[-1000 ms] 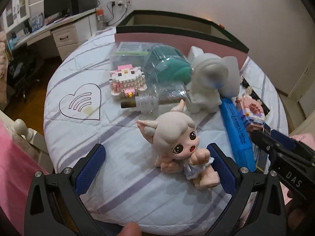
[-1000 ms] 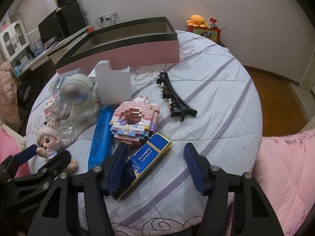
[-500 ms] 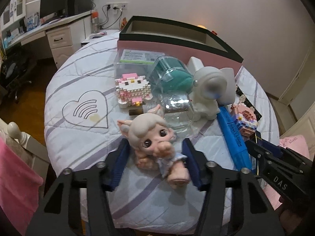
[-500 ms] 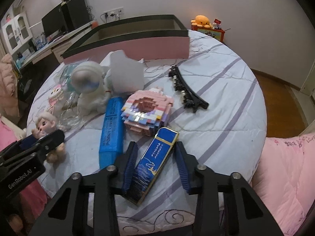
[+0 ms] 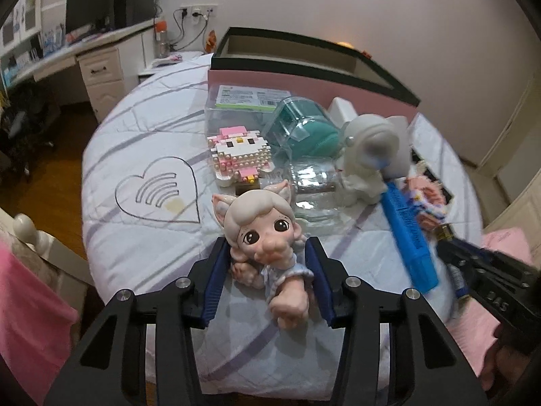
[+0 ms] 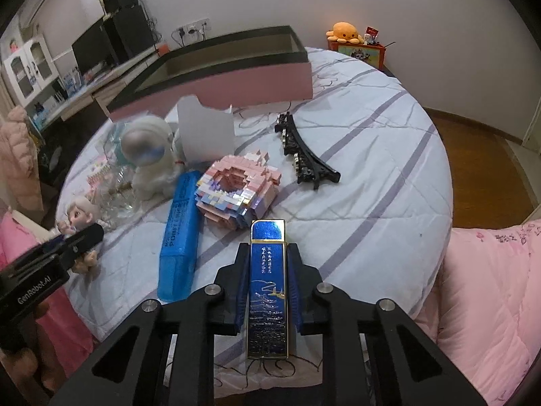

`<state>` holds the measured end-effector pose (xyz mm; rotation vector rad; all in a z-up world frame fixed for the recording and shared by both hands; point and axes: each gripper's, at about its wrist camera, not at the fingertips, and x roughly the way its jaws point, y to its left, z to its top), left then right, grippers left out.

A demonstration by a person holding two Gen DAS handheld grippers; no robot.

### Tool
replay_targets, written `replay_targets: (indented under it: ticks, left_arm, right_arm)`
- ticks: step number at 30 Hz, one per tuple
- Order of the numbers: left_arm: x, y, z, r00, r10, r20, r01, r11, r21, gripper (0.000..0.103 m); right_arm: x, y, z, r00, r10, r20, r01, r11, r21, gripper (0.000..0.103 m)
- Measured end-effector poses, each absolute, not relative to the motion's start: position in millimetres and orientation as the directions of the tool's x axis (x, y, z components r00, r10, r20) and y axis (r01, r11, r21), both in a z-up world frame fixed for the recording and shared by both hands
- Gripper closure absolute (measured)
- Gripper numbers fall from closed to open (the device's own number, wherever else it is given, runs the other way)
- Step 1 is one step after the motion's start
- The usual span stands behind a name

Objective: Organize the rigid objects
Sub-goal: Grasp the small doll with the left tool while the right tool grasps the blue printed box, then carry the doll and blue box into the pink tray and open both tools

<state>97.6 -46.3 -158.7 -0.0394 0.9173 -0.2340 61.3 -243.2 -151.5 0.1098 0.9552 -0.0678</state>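
Left of the long pink open-topped box (image 5: pixel 304 84) on the striped round tabletop (image 5: pixel 142 237), the left tool (image 5: pixel 267 267) is clenched on a pale-haired, cat-eared vinyl doll (image 5: pixel 263 233), apparently lifted, face toward the camera. To the right, the right tool (image 6: pixel 268 270) clamps a glossy blue rectangular box (image 6: pixel 268 284), long axis pointing away toward the pink box, open cloth to its right.

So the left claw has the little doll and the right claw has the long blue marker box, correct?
Not quite. The left gripper does hold the doll, but the right gripper is shut on the dark blue gold-edged box. The right wrist view shows the marker box lying on the bed beside it.
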Motion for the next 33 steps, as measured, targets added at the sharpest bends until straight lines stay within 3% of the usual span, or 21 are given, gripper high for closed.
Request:
replay_targets:
  ticks: [19, 25, 33]
  left_arm:
    - [96, -28, -125, 0.618, -0.240, -0.749, 0.192, 0.969, -0.153, 0.055]
    - [123, -35, -83, 0.673, -0.242, -0.699, 0.216, 0.968, -0.127, 0.055]
    - [215, -52, -34, 0.735, -0.240, -0.634, 0.228, 0.968, -0.102, 0.055]
  right_arm:
    - [56, -254, -102, 0.656, 0.050, -0.753, 0.065, 0.990, 0.122, 0.083]
    - [98, -245, -62, 0.710, 0.090, -0.698, -0.014, 0.993, 0.114, 0.083]
    - [196, -246, -30, 0.733, 0.131, -0.667, -0.064, 0.990, 0.125, 0.083]
